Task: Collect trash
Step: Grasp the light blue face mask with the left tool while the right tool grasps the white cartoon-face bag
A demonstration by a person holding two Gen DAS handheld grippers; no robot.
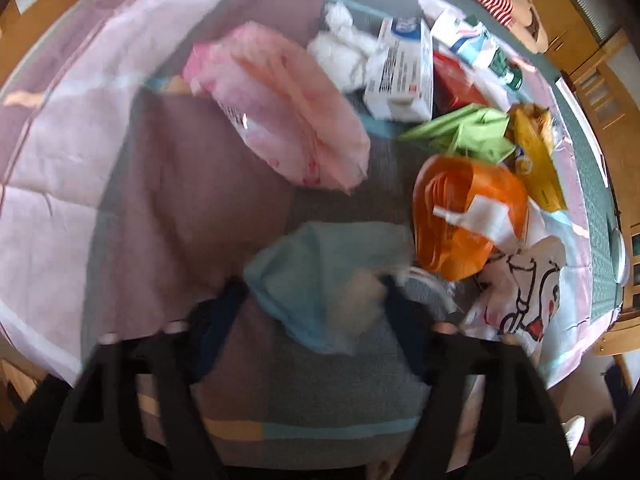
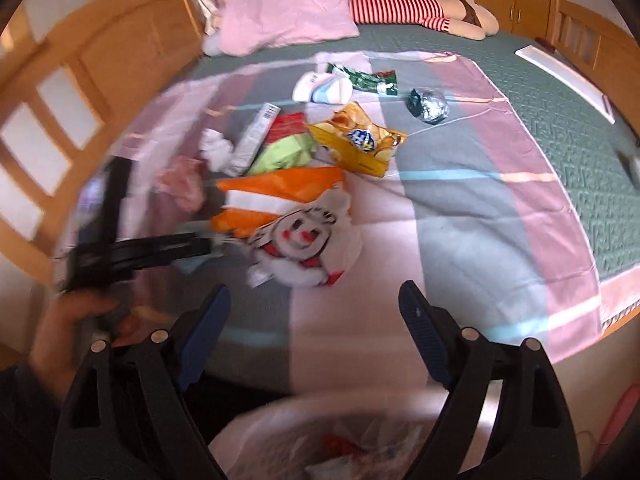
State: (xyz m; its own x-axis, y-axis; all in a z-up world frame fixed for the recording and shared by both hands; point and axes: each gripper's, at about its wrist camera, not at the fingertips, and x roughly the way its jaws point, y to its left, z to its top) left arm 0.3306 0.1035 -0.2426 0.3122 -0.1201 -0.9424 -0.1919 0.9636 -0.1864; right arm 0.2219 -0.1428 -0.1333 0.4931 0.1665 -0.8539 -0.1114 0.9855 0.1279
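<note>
Left-wrist view, left to right.
- Patchwork cloth in pink, grey and mauve with thin blue and yellow stripes [image 1: 80,128]: spread over the bed, under all the litter.
- Left gripper [image 1: 316,300]: black frame with blue finger pads, jaws spread wide. A crumpled pale-blue thin plastic bag [image 1: 320,280] lies between the fingers; the picture is blurred and I cannot tell whether the pads touch it.
- Crumpled translucent pink plastic bag [image 1: 288,108]: at 11 o'clock from the blue bag, apart from it.
- Wad of white tissue [image 1: 340,48]: at 12 o'clock, touching a white printed cardboard box [image 1: 404,68].
- Red packet [image 1: 456,80]: just beside the box, partly hidden.
- Green crumpled wrapper [image 1: 468,132]: at 1 o'clock.
- Orange plastic bag with a white band [image 1: 468,216]: at 2 o'clock, just beside the blue bag.
- Yellow snack packet [image 1: 536,156]: touching the orange bag's far side.
- White bag printed with a cartoon face [image 1: 524,292]: at 3 o'clock.

Right-wrist view, left to right.
- Right gripper [image 2: 314,320]: jaws wide apart, nothing between them.
- White translucent rubbish bag holding litter [image 2: 340,440]: at 6 o'clock, directly under the gripper.
- Dark green foil ball [image 2: 428,106]: at 1 o'clock, well apart from the pile.
</note>
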